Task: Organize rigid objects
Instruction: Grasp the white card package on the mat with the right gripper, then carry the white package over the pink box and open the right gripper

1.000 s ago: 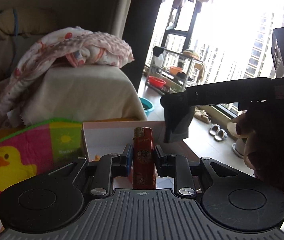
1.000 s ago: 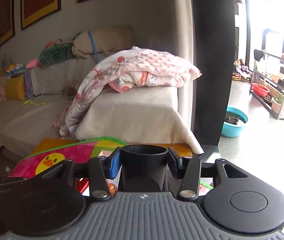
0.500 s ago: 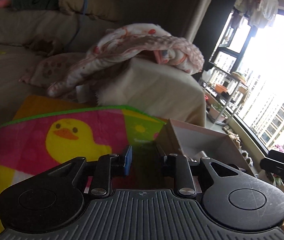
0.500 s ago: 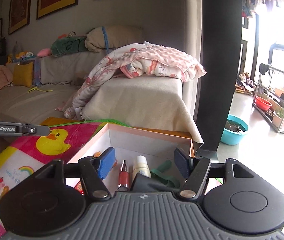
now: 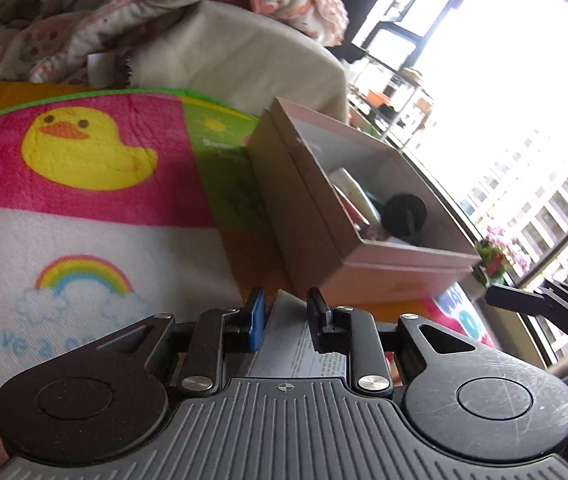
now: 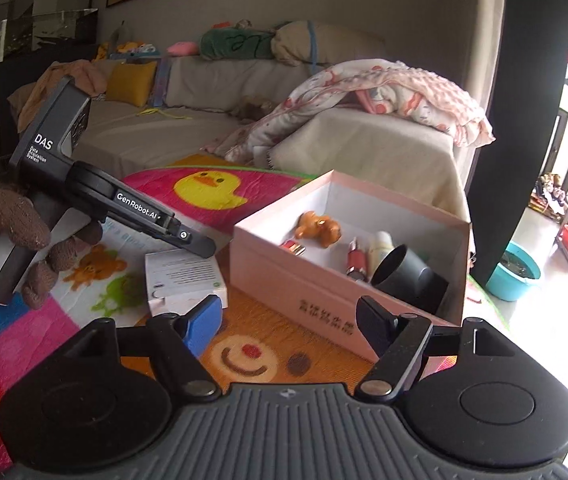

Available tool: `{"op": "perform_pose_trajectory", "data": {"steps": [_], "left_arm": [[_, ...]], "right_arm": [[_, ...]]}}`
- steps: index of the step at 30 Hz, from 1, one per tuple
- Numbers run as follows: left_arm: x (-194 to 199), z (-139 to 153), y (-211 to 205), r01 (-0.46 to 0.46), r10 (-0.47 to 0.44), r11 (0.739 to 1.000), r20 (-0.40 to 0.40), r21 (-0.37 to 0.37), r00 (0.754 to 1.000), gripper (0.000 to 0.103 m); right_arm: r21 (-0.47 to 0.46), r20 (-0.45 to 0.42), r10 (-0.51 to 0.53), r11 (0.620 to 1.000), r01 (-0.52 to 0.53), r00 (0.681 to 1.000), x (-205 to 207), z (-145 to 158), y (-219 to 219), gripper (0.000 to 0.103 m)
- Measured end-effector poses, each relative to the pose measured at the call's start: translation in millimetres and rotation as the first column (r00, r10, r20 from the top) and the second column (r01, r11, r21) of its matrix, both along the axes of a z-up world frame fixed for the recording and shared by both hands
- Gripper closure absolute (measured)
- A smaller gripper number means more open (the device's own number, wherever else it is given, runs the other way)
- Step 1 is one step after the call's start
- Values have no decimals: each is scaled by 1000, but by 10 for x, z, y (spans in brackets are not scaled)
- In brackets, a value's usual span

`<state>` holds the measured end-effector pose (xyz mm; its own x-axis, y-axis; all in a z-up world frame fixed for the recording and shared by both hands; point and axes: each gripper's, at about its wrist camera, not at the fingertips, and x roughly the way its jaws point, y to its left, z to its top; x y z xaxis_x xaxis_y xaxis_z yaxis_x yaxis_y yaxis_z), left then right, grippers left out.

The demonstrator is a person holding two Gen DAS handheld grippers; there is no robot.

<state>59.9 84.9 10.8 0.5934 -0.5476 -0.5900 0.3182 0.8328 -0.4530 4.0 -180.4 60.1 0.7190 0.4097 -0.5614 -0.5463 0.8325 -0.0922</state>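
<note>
Matt cardboard box (image 6: 307, 288), fuzzy cloth mat (image 6: 252, 344), glossy ceramic bear (image 6: 319, 228).

Both wrist views look low and close across the mat (image 5: 96, 216), sharing the pink box (image 6: 303, 280).

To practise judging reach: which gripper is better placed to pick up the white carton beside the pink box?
Left, probably: the left gripper has its tip at the white carton, though its jaws are shut. The right gripper, empty and opening, sits farther back, facing the pink box.
</note>
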Motion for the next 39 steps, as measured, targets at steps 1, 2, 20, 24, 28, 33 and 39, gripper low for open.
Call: {"op": "perform_pose_trajectory", "data": {"steps": [1, 2, 20, 24, 28, 33, 39], "left_arm": [[-54, 4, -33, 28, -28, 1000, 7, 7, 1000, 78], [-118, 14, -59, 40, -41, 999, 16, 18, 999, 78], [-963, 80, 30, -148, 134, 924, 62, 352, 989, 78], [-974, 78, -8, -132, 120, 929, 57, 346, 991, 77], [-969, 59, -111, -102, 90, 934, 52, 343, 995, 75], [-954, 39, -385, -23, 8, 943, 46, 332, 999, 64], [-928, 21, -726, 53, -73, 945, 50, 323, 996, 38]], "right_arm": [[-1, -20, 24, 1000, -24, 1000, -13, -37, 29, 28], [-6, -36, 51, 999, -51, 998, -37, -74, 67, 28], [-88, -146, 188, 975, -202, 971, 246, -487, 878, 20], [-18, -211, 153, 987, -161, 965, 368, -492, 795, 26], [-23, -187, 114, 992, -120, 976, 253, -412, 600, 33], [-55, -159, 35, 998, -44, 987, 77, -269, 247, 33], [-5, -127, -56, 998, 56, 990, -50, 24, -136, 35]]}}
